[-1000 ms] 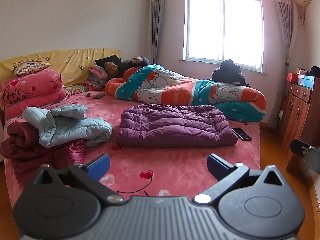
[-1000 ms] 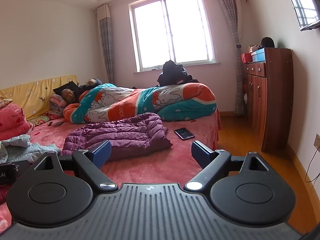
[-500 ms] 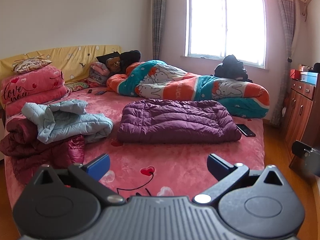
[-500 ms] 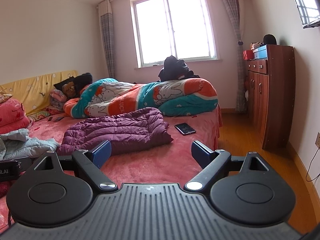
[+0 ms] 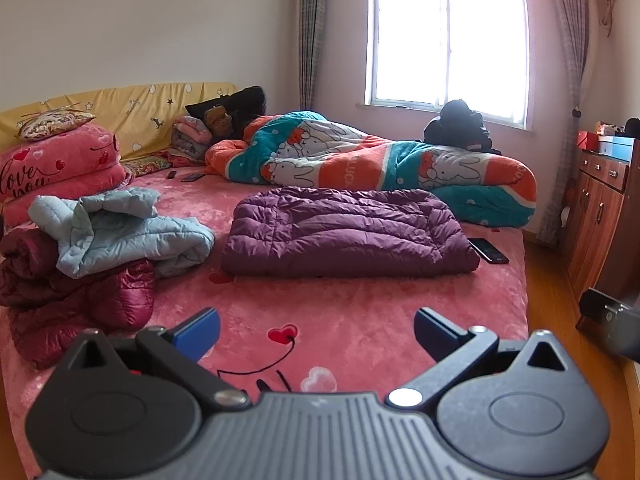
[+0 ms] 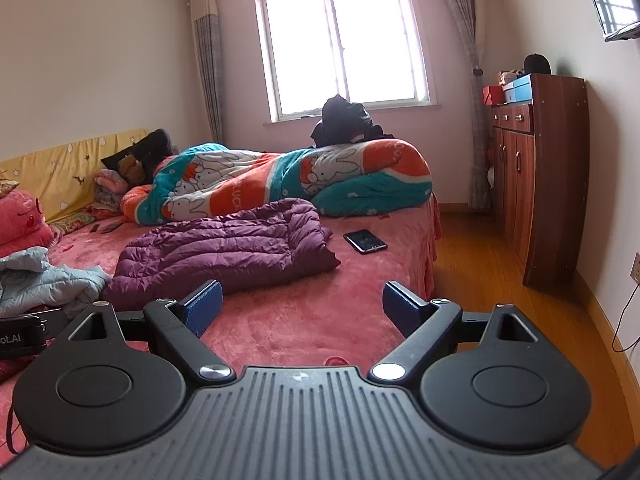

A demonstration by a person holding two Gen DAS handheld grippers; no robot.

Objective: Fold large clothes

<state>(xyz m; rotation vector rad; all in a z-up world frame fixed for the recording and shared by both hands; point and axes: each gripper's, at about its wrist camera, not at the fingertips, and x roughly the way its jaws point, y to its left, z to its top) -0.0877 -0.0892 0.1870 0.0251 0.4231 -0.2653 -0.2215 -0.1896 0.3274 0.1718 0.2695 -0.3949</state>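
Your left gripper [image 5: 316, 328] hangs above the near edge of the pink plush bed cover with red hearts [image 5: 360, 304], blue-padded fingers [image 5: 198, 330] spread wide, nothing between them. Your right gripper [image 6: 302, 304] is the same: fingers [image 6: 204, 304] wide apart, empty, above the bed's near right part, with the wooden floor [image 6: 488, 280] off to its right. The task garment, a purple quilted down jacket [image 5: 344, 232], lies flattened on the middle of the bed, well ahead of both grippers and touching neither; in the right wrist view it [image 6: 228, 248] sits ahead and left of centre. A black smartphone [image 5: 488, 250] lies on the cover just beside the jacket's right end, apart from it. On the left side of the bed a crumpled light blue quilted jacket [image 5: 120, 232] rests on top of a dark red shiny puffer jacket [image 5: 80, 300], which hangs partly over the near left edge. Behind the purple jacket a long orange and teal rabbit-print quilt [image 5: 360, 160] is bunched along the far side, a black bundle of clothing [image 5: 458, 126] on its right end under the window [image 5: 448, 36]. Folded pink blankets with "love you" lettering [image 5: 56, 168] are stacked at far left against the yellow headboard cover [image 5: 132, 116]. A brown wooden cabinet [image 6: 536, 176] stands at the right wall.
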